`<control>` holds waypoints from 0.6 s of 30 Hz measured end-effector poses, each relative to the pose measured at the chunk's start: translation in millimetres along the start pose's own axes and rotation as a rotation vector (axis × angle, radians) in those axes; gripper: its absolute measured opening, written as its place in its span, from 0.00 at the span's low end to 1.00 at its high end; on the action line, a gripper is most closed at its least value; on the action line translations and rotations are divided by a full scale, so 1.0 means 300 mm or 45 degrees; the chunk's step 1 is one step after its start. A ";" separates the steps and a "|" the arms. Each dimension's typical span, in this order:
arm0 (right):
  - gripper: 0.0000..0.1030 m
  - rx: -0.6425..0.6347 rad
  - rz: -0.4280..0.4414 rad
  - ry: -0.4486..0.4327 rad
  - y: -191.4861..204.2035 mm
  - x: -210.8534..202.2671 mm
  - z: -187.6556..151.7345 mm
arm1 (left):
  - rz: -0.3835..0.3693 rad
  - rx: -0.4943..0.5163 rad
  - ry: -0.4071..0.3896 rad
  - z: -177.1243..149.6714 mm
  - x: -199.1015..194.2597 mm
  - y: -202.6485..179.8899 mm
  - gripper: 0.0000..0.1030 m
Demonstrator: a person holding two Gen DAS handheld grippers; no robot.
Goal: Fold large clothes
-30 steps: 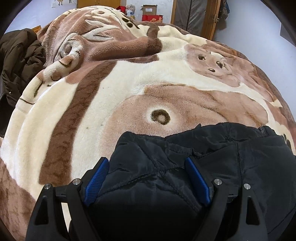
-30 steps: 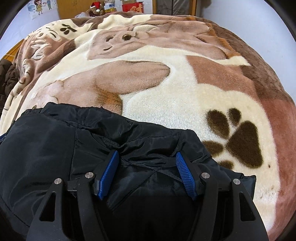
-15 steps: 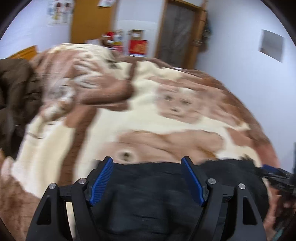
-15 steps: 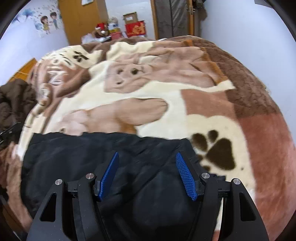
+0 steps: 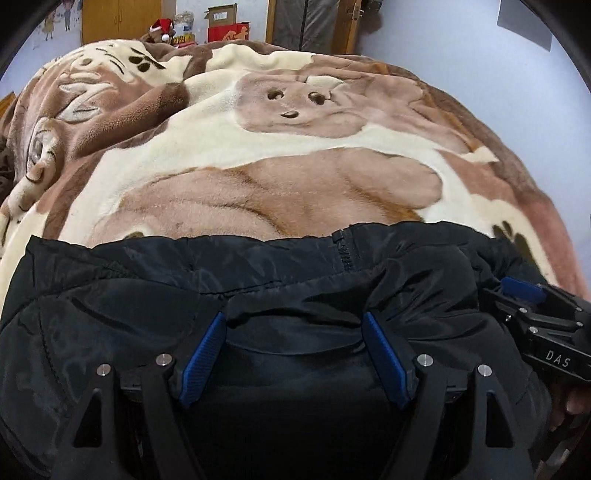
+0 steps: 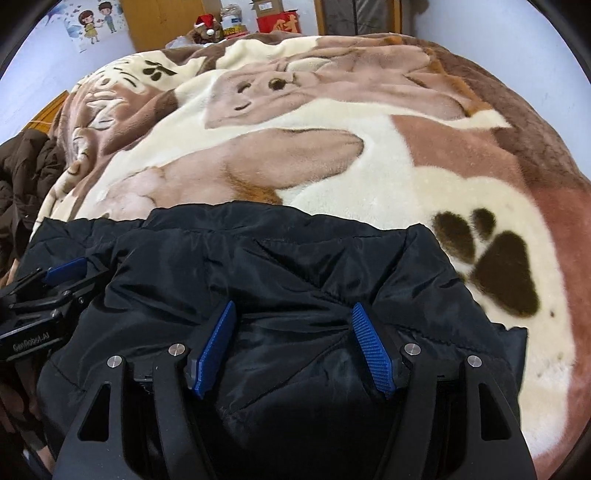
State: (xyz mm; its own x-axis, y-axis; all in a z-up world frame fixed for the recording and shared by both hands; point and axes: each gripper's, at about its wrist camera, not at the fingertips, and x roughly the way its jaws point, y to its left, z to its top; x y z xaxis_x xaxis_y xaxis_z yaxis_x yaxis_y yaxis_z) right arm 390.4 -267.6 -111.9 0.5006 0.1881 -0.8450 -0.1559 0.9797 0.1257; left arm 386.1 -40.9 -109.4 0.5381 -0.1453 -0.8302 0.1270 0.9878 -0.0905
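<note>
Pale walls, a wooden wardrobe (image 5: pixel 118 18) and a dark door (image 5: pixel 306 22) close the far end of the room, with boxes (image 6: pixel 277 14) stacked between them. Nearly all the view is taken by the bed, covered by a plush brown-and-cream blanket (image 5: pixel 258 147) printed with animals and paw marks. A brown coat (image 6: pixel 26 173) lies heaped at the blanket's left edge.

On the near edge of the bed, about midway across, lies the black jacket (image 5: pixel 258 273), puffy and doubled over, its zipper (image 5: pixel 343 251) showing at the far hem. The left gripper (image 5: pixel 295 350) hangs over the jacket's left part and the right gripper (image 6: pixel 295 343) over its right part, just beside each other. Both stand wide, their blue pads apart, with cloth bulging between them but not pinched.

The step in hand seems to be the pause after one fold, before the next hold. The next move likely calls for each gripper to sink onto a side edge or corner, pinch through the thick layers, then lift and carry it across evenly so the padding does not spring back.
</note>
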 end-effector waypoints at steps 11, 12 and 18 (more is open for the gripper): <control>0.63 0.076 -0.038 -0.162 -0.099 -0.216 0.005 | 0.053 -0.032 -0.119 0.034 -0.206 0.175 0.71; 0.63 0.100 -0.065 -0.145 -0.131 -0.204 -0.001 | 0.091 -0.047 -0.127 0.033 -0.210 0.224 0.71; 0.67 0.158 -0.082 -0.072 -0.229 -0.052 -0.047 | 0.152 -0.159 -0.066 -0.045 -0.095 0.441 0.70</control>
State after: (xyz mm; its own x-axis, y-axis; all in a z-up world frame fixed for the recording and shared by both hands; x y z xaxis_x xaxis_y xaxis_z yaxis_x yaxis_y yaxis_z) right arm 381.2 -339.0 -114.7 0.5537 0.1249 -0.8233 -0.0175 0.9902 0.1385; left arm 376.2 94.6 -105.1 0.5858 -0.0261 -0.8100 -0.0431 0.9971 -0.0633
